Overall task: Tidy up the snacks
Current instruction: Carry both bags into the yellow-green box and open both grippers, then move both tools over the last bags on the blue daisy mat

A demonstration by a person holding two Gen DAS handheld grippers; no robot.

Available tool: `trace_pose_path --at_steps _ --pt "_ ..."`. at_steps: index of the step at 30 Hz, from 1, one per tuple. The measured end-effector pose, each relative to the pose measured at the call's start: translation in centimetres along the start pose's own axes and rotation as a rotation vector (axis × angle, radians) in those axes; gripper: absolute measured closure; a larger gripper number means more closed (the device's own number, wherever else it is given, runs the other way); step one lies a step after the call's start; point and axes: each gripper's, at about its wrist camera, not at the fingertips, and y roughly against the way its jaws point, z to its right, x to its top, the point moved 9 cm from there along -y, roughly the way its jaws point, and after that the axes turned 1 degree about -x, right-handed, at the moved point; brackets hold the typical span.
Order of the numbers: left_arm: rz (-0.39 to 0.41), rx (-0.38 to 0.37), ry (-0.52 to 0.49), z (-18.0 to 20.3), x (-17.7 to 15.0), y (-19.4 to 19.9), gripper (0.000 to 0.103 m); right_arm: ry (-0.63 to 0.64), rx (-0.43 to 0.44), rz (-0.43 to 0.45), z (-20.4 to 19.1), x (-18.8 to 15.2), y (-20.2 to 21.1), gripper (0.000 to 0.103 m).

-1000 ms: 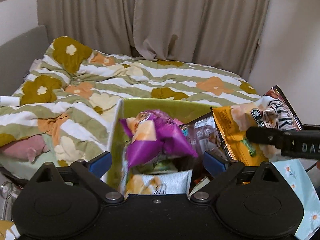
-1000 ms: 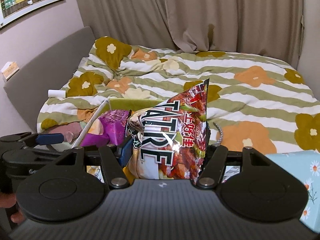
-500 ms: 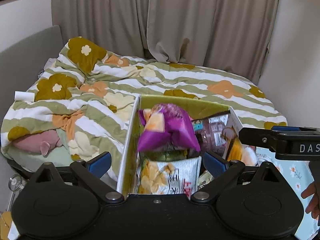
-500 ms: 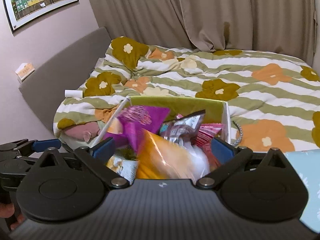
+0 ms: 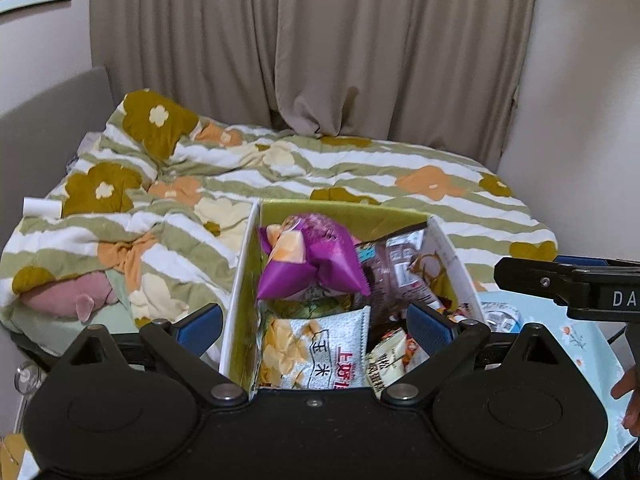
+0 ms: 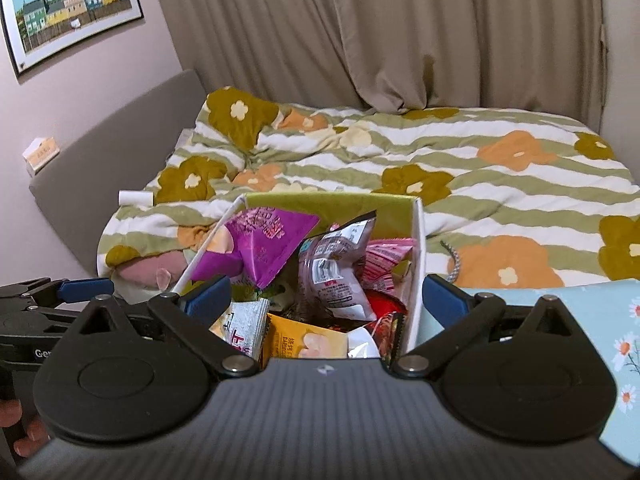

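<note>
A white box with a green lining (image 5: pixel 240 276) (image 6: pixel 418 248) stands in front of me, filled with several snack packets. A purple packet (image 5: pixel 316 260) (image 6: pixel 264 244) lies on top, beside a brown-grey packet (image 5: pixel 396 268) (image 6: pixel 336 276). A white corn-chip packet (image 5: pixel 320 352) and an orange packet (image 6: pixel 308 340) lie at the near end. My left gripper (image 5: pixel 314 320) is open and empty above the box's near end. My right gripper (image 6: pixel 326 292) is open and empty above the box; it also shows in the left wrist view (image 5: pixel 560 280) at the right.
The box stands by a bed with a green-striped flower quilt (image 5: pixel 320 168) (image 6: pixel 460 168). A light blue flowered cloth (image 5: pixel 560 332) (image 6: pixel 560 312) lies right of the box. A pink soft toy (image 5: pixel 68 296) lies on the bed's left edge. Curtains (image 6: pixel 380 28) hang behind.
My right gripper let go of the red-and-orange snack packets into the box and opened. Both grippers drew back and rose, so more of the box shows.
</note>
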Motion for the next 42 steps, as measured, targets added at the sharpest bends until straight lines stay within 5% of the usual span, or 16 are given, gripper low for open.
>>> trace_pose_path --at_steps 13,22,42 --pt "0.073 -0.033 -0.050 4.1 1.0 3.2 0.000 -0.022 -0.105 0.054 4.9 0.4 6.4 0.000" --pt "0.093 0.006 -0.096 11.3 -0.1 3.4 0.000 -0.041 -0.108 0.055 12.1 0.2 8.2 0.000" --pt "-0.090 0.195 -0.142 26.0 -7.9 -6.8 0.001 0.178 0.117 -0.187 21.8 -1.7 -1.0 0.000"
